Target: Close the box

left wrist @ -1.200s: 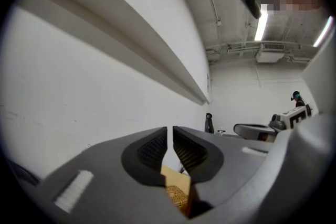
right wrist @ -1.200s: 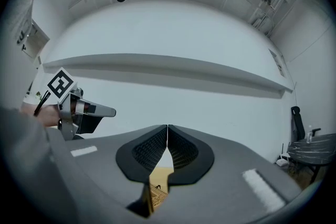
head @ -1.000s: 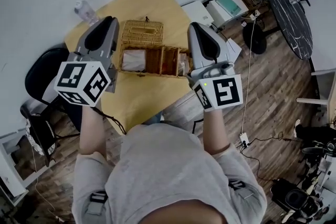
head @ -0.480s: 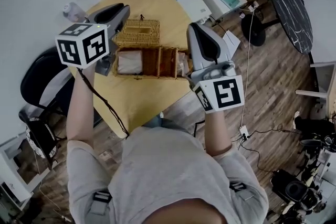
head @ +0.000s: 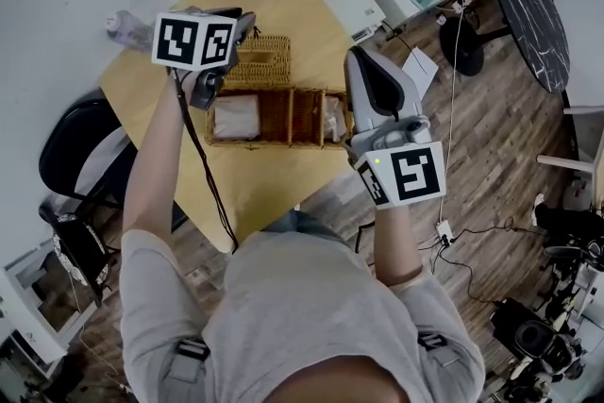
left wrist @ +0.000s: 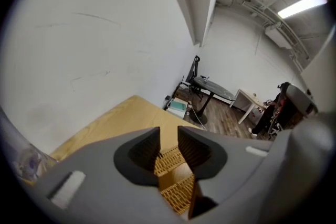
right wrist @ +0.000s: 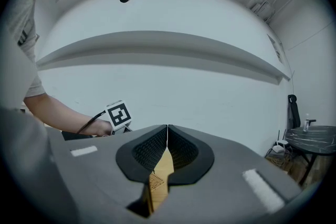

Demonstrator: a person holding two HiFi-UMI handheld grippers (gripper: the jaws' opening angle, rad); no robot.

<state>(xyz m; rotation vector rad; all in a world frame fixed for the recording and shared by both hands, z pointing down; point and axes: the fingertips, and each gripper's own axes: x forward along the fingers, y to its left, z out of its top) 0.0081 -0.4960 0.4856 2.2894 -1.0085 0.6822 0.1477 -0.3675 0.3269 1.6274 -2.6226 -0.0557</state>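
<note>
A: How does the left hand-held gripper stand?

B: Its jaws are a narrow gap apart and grip nothing. Through the gap show the wicker lid and the yellow worktop underneath.

A: And the other?

B: The right hand-held gripper has its jaws pressed together, tips touching, with nothing held. Only a strip of wicker and worktop shows below them. It faces a pale wall, and the left one's marker cube appears at its left, at the end of the person's arm.

A: Where is the box?

B: The wicker box sits open on the worktop, its lid swung back on the far side. In the head view the left hand-held gripper is over the lid's left end, and the right one is at the box's right end, near the worktop's edge.

A: Anything inside?

B: A white packet fills the left compartment. Something pale at the right end is too small to tell.

A: And around it?

B: A clear bottle stands at the worktop's left corner, and a black chair is just beside that corner.
</note>
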